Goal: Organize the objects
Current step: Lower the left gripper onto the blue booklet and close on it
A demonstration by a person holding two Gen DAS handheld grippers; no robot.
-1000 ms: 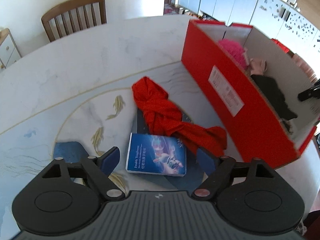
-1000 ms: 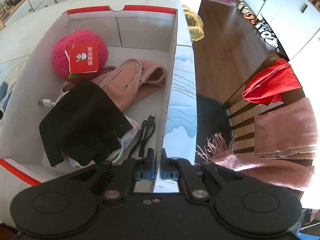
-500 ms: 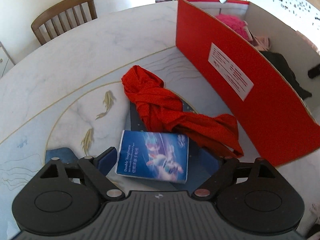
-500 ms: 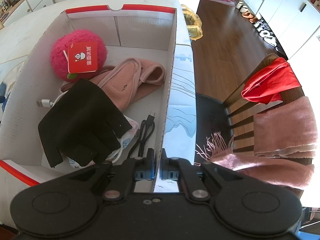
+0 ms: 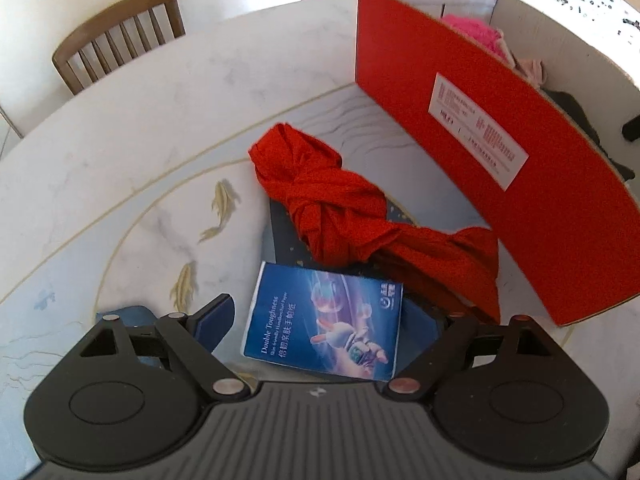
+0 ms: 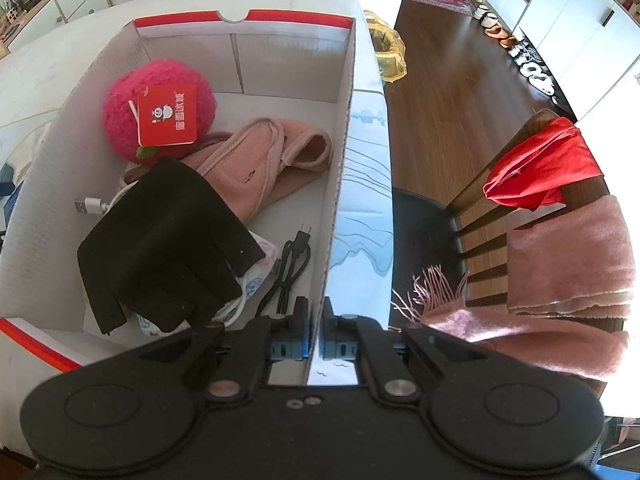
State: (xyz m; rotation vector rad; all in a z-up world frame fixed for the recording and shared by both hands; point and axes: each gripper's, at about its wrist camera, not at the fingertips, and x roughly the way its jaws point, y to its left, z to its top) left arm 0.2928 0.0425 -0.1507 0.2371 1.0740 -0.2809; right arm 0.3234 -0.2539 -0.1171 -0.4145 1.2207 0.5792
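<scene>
The worktop [image 5: 120, 128] lies bare on the chair side of the red cloth [image 5: 352, 216], giving open passage there. On the other side, the red box wall [image 5: 500, 184] stands upright just beside the cloth, leaving only a narrow lane. Inside the box [image 6: 280, 48], clear floor shows only by the far wall; a black glove [image 6: 160, 240] and pink garment [image 6: 260, 160] crowd the rest.

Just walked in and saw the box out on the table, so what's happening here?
Someone is tidying loose things into the red box. The right gripper is shut on the box's wall. The left gripper hangs open over a blue tissue pack beside a red cloth on the table.
</scene>
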